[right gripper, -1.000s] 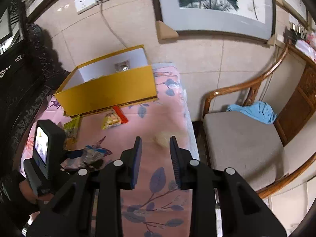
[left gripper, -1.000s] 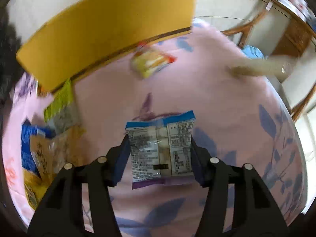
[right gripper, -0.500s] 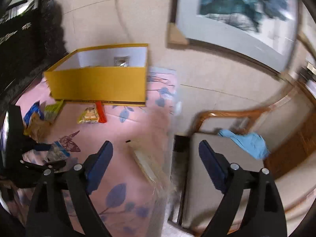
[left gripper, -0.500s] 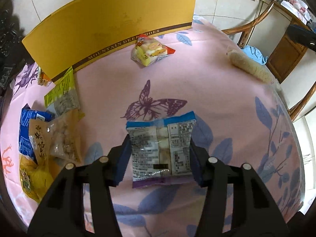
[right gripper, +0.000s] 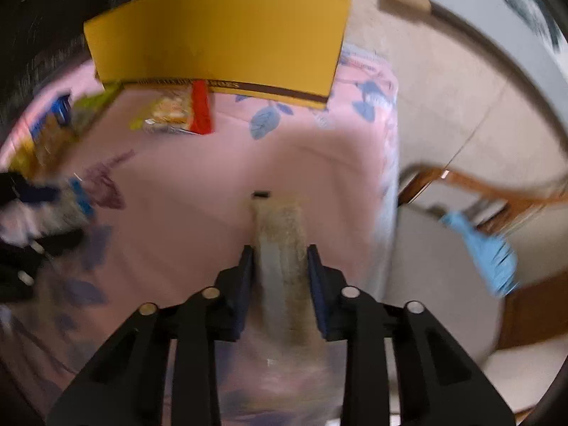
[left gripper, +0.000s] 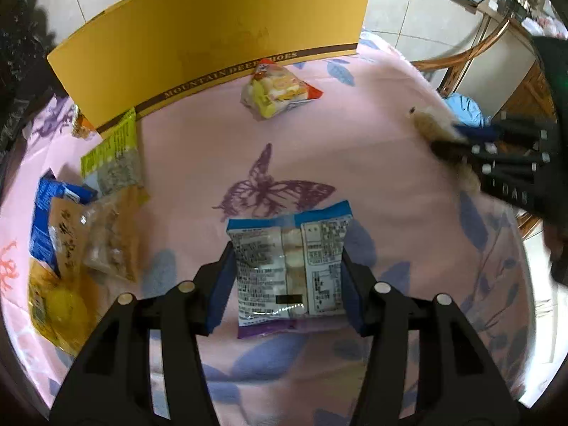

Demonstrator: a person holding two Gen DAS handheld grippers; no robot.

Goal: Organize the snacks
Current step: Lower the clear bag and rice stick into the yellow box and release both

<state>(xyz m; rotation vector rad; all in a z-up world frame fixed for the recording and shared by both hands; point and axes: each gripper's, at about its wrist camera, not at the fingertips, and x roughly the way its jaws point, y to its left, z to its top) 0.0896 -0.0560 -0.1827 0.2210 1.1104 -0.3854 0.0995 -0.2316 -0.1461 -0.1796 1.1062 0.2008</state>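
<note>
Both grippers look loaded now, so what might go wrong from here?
1. The long beige snack sticks far out past the right gripper and lies near the table edge; it may pivot or slip.
2. The left gripper pinches the blue-topped packet by its sides; it may buckle.

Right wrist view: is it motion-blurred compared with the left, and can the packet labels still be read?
Right wrist view: smeared throughout, the yellow box lettering and the tan roll soft. Left wrist view: mostly sharp, box print legible, fine print on the blue-edged packet too small; only the right gripper at its edge is blurred.
</note>
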